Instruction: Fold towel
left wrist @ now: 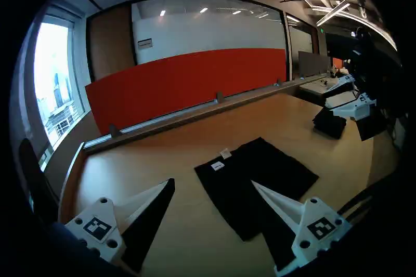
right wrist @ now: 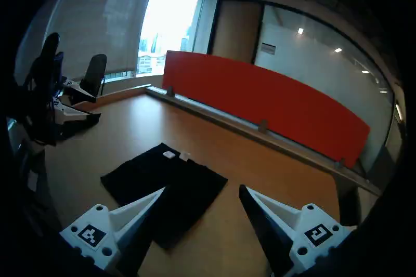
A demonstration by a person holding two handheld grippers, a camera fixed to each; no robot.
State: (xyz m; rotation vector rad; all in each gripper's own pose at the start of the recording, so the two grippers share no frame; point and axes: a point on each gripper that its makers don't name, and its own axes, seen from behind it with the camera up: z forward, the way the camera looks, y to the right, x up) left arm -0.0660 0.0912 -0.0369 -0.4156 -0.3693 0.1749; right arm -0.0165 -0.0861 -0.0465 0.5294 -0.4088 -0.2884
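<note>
Black, soft cloth, the towel (left wrist: 255,183) lies flat on the bench (left wrist: 171,142), likely light and limp, best pinched at a near corner, with the left hand-held gripper (left wrist: 212,182) and right hand-held gripper (right wrist: 202,187) both spread apart, empty.

Open tabletop (left wrist: 156,152) rings the towel (left wrist: 255,178); red divider (left wrist: 182,84) bounds it.

Premises: an open-plan office. A long wood-finish worktop (left wrist: 187,240) runs ahead of the left tool (left wrist: 212,182), bounded at its far edge by a red divider screen (left wrist: 182,82) on metal brackets. Beyond that stands a glazed partition wall (left wrist: 208,27). Linear ceiling lights (left wrist: 333,14) hang upper right. Ahead-left of the right tool (right wrist: 203,187): a window (right wrist: 166,22) facing city high-rises, and an office chair (right wrist: 94,74).
</note>
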